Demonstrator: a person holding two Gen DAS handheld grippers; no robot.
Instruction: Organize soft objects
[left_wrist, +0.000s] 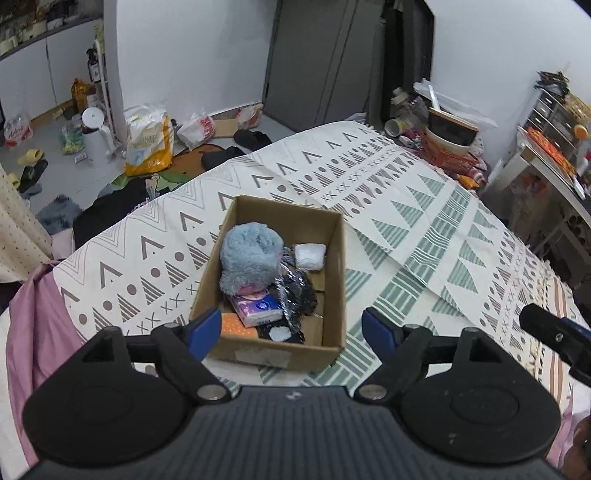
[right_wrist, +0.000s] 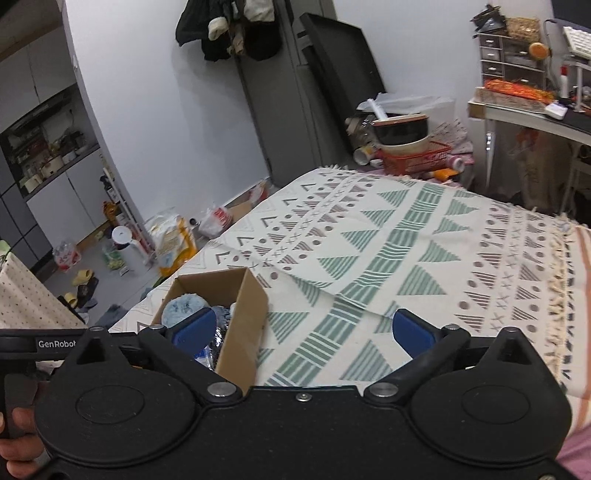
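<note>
Cardboard box (left_wrist: 334, 280) sits on the patterned bedspread (left_wrist: 424, 221), and it's already well stocked! Left gripper (left_wrist: 291, 328) hovers just above the near edge, jaws spread wide, nothing between them. Right gripper (right_wrist: 303, 332) hangs beside the box over bare cloth, jaws equally wide and empty.

Inside: a fluffy grey-blue plush (left_wrist: 249, 258) fills the back left, a white wrapped bundle (left_wrist: 311, 255) sits at the back right, a pink-and-blue tissue pack (left_wrist: 258, 308) lies near the front with something orange (left_wrist: 236, 326) tucked beside it, and a dark item in crinkly clear wrap (left_wrist: 295, 295) runs down the middle.

No loose soft things show on the bedspread, so the packing looks close to done. Next move likely calls for finding any leftover item, or reaching in to tidy the pile.
</note>
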